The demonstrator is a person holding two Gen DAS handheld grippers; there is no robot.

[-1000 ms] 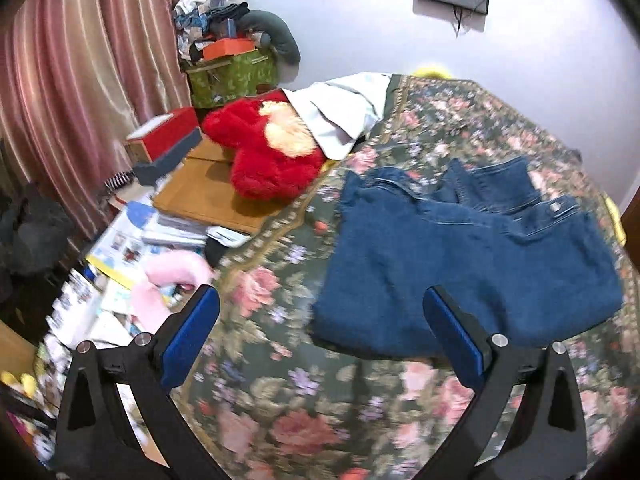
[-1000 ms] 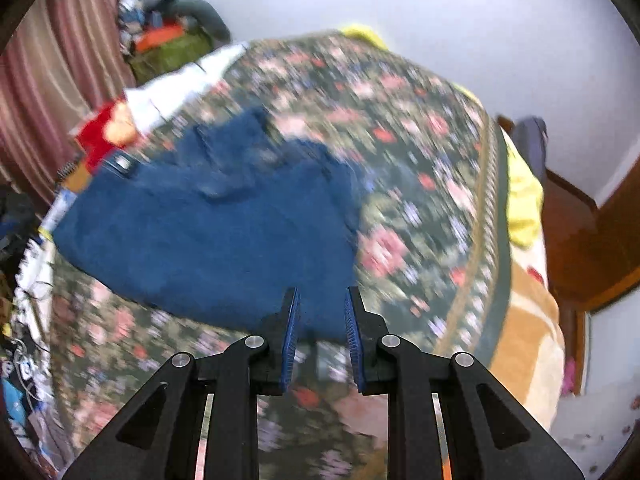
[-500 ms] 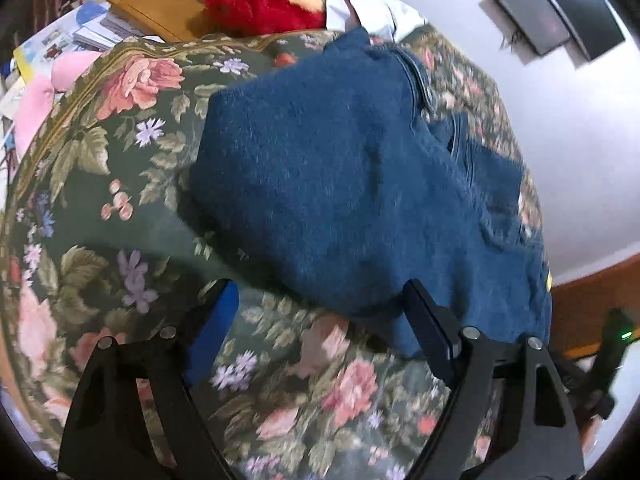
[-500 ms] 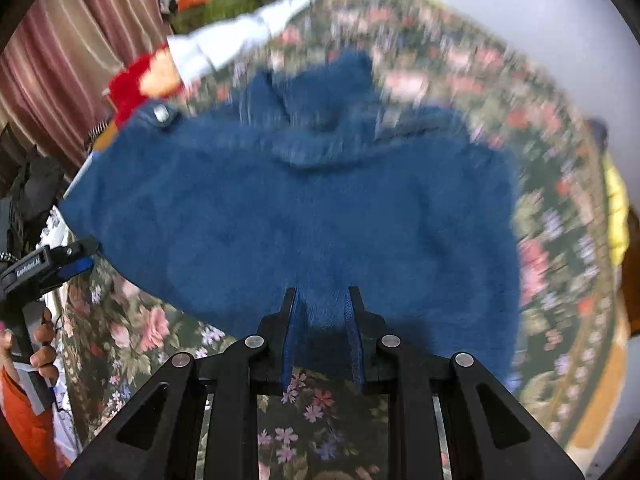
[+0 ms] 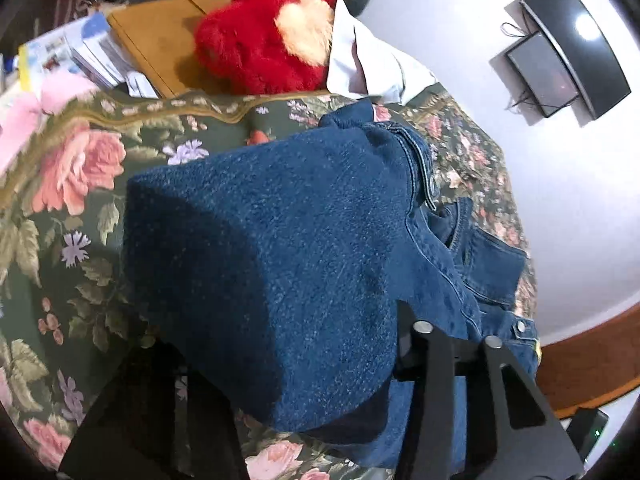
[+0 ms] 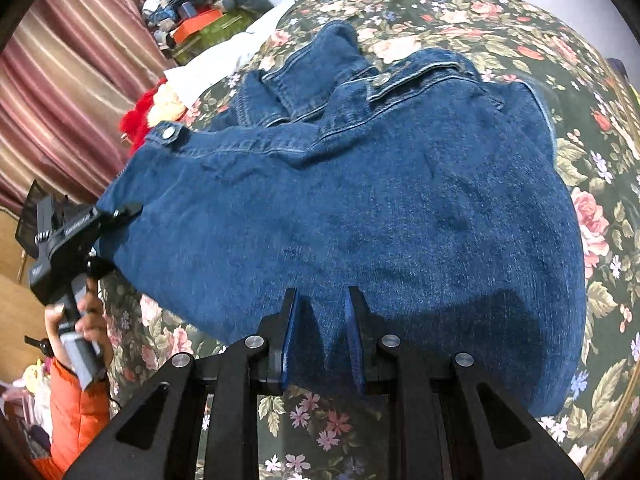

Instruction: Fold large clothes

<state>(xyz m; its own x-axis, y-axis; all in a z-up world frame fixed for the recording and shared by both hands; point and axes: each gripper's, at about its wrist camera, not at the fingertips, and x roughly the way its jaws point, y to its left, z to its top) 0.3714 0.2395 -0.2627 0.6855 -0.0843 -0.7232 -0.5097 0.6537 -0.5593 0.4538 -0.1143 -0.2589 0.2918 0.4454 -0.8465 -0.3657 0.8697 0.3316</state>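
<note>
A folded blue denim jacket lies on the floral bedspread. My left gripper sits at the jacket's left edge, its jaws closing around a thick fold of denim. That fold drapes over the jaw space and hides both pads, so no pressing shows. From the right wrist view the left gripper touches the same edge, in a hand with an orange sleeve. My right gripper is shut, with only a narrow gap, its fingers over the jacket's near edge.
A red plush toy, a wooden board, papers and white cloth lie beyond the bed's left side. Striped curtains and a pile of clutter stand behind. A screen hangs on the wall.
Both grippers have come down onto the jacket. The left one rolled and narrowed its jaws around the left edge. The right one stayed shut and reached the near edge.
</note>
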